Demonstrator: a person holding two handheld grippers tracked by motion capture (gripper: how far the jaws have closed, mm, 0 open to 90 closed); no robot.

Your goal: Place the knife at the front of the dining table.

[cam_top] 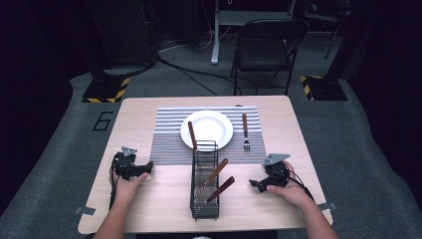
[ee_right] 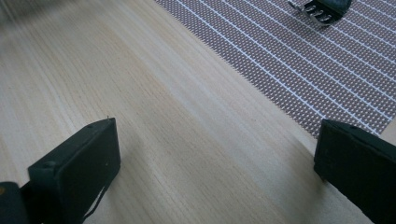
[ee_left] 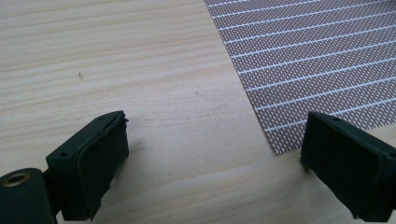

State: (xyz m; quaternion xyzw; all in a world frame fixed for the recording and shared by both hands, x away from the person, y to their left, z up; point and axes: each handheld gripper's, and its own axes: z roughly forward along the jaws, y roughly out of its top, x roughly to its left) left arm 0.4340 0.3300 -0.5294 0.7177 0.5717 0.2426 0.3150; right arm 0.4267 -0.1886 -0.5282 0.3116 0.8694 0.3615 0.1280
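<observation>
A black wire cutlery basket [cam_top: 204, 181] stands at the near middle of the pale wooden desk [cam_top: 149, 199], holding two brown-handled utensils, possibly knives. Left of the basket, the left tongs [cam_top: 148, 169] rest on the desk with jaws wide apart and empty. Right of it, the right tongs [cam_top: 253, 183] lie likewise, jaws apart on bare wood. Beyond the basket, a grey striped placemat [cam_top: 166, 139] carries a round white plate [cam_top: 214, 124]; a brown-handled fork [cam_top: 245, 132] lies right of the plate.
</observation>
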